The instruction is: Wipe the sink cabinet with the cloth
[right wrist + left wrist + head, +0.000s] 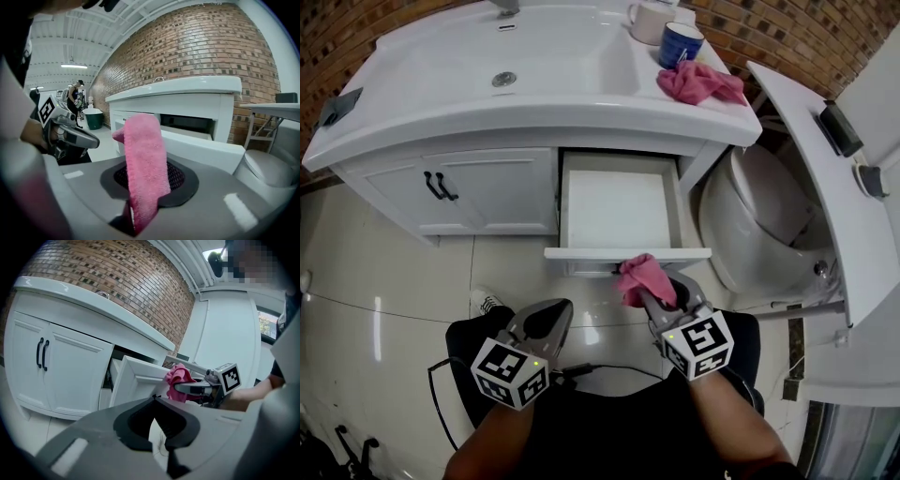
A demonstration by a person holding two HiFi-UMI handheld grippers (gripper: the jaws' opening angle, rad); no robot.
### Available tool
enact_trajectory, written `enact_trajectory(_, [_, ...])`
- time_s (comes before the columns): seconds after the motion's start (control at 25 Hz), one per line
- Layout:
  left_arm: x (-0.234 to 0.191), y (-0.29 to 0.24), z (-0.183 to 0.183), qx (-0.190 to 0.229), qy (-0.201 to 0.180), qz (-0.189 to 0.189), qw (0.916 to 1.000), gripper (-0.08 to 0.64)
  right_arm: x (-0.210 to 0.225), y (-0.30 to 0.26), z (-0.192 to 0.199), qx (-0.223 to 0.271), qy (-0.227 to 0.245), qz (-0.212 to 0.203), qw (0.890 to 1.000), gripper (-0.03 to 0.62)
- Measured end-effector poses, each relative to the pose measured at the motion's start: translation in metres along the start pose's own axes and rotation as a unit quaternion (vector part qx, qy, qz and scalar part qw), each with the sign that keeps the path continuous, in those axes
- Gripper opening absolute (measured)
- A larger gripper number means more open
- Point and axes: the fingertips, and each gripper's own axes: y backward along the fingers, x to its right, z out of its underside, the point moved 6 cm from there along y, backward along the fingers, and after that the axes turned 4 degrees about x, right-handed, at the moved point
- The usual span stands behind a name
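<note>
Pink cloth (639, 278) clamped between the jaws of the right gripper (653, 296), at the front edge of the open drawer (581, 253) of the white sink cabinet (497, 192). Left gripper (559, 311) near, lower left of the drawer, jaws together on nothing, clear of the cabinet. On the counter (581, 103), at its front right corner, second pink cloth (698, 82) just beside a blue mug (680, 42).

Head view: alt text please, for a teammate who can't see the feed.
The right hand-held gripper holds a pink cloth just before the front of an open drawer in the white sink cabinet. The left hand-held gripper hangs shut and empty beside it. A second pink cloth and a blue mug sit on the countertop.
</note>
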Motion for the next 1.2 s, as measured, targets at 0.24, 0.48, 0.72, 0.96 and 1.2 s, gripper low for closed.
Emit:
enact_trajectory(0.24, [0.004,-0.006,0.001,-0.006,-0.003,0.002,1.0000,0.002,0.037,0.028,0.013,-0.016,-0.035,0.049,0.998,0.098])
enact_trajectory(0.48, [0.006,-0.012,0.004,-0.013,-0.006,0.004,0.9999,0.002,0.069,0.044,0.026,-0.025,-0.065,0.089,0.994,0.098])
enact_trajectory(0.72, [0.007,-0.014,0.004,-0.016,-0.008,0.007,0.9998,0.002,0.089,0.060,0.029,-0.037,-0.075,0.123,0.989,0.098])
enact_trajectory(0.96, [0.007,-0.012,0.006,-0.015,-0.008,0.001,0.9999,0.002,0.071,0.067,0.012,-0.035,-0.098,0.108,0.989,0.098])
enact_trajectory(1.2, [0.003,-0.009,0.009,-0.018,-0.003,0.000,0.9998,0.002,-0.022,0.033,-0.090,0.058,-0.052,-0.058,0.995,0.098])
